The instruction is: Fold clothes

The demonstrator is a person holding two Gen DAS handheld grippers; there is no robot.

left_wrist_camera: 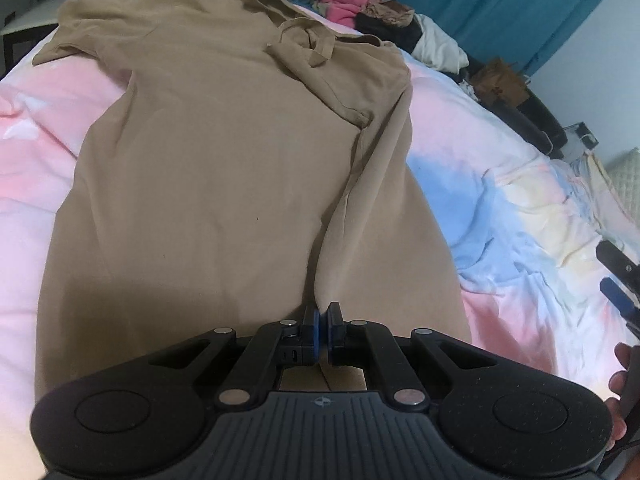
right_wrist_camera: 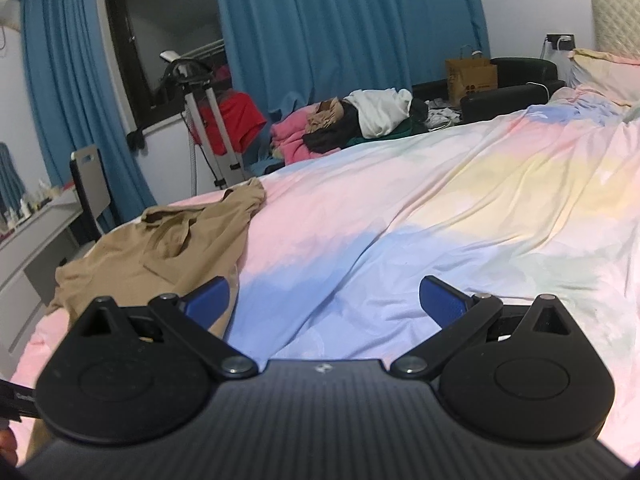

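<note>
A tan garment (left_wrist_camera: 224,168) lies spread on the pastel bedspread (left_wrist_camera: 500,200), collar end far from me. My left gripper (left_wrist_camera: 322,320) is shut on the tan garment's near hem, and a raised fold runs from the pinch up toward the right sleeve. In the right wrist view the same garment (right_wrist_camera: 168,248) lies at the left. My right gripper (right_wrist_camera: 324,300) is open and empty above the bedspread (right_wrist_camera: 440,208), just right of the garment's edge. The right gripper also shows at the right edge of the left wrist view (left_wrist_camera: 620,280).
A pile of clothes (right_wrist_camera: 352,120) in pink, black and white sits at the bed's far side. A paper bag (right_wrist_camera: 470,76) and a dark sofa (right_wrist_camera: 508,92) stand behind it. A desk (right_wrist_camera: 36,232) and a chair (right_wrist_camera: 90,184) are at the left, before blue curtains (right_wrist_camera: 320,32).
</note>
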